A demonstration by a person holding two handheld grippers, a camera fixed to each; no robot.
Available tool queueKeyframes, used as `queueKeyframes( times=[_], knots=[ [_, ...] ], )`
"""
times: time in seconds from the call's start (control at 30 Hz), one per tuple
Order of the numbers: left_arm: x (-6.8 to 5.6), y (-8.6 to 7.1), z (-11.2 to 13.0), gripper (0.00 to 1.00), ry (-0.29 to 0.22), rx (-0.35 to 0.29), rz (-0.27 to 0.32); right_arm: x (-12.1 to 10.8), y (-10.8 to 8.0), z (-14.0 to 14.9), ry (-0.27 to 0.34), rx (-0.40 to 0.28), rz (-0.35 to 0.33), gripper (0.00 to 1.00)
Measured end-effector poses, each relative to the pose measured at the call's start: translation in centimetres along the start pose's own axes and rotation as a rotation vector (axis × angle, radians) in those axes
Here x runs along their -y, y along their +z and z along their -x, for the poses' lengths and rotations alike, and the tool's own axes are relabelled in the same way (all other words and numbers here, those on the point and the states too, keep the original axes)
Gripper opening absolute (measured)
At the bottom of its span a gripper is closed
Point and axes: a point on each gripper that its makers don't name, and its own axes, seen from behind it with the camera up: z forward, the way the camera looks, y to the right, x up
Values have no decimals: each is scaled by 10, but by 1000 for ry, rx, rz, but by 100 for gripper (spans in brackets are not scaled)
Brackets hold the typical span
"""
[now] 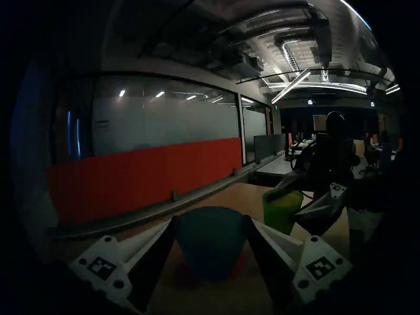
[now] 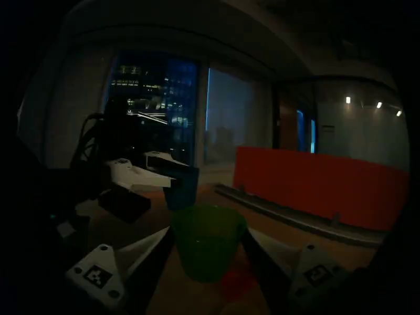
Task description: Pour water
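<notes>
While the left gripper (image 1: 210, 224) presses both fingers against the sides of an upright blue cup (image 1: 210, 247), the right gripper (image 2: 207, 232) clamps a green cup (image 2: 207, 249) the same way. Both cups are near each other over the wooden tabletop (image 1: 236, 197). The dim light hides whether either holds water.

Dim office; glass partition (image 1: 163, 121) with red lower band; ceiling strip light (image 1: 291, 85); night window (image 2: 152, 113); wooden table (image 1: 231, 197).
</notes>
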Motion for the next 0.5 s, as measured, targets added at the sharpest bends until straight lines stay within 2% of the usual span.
queueKeyframes(
  times=[0.37,0.5],
  knots=[
    [-9,-2,46,91,-20,62,23,18,1,28,4,73,-42,100],
    [-14,-1,62,92,-7,91,32,23,1,40,1,104,-53,100]
  ],
)
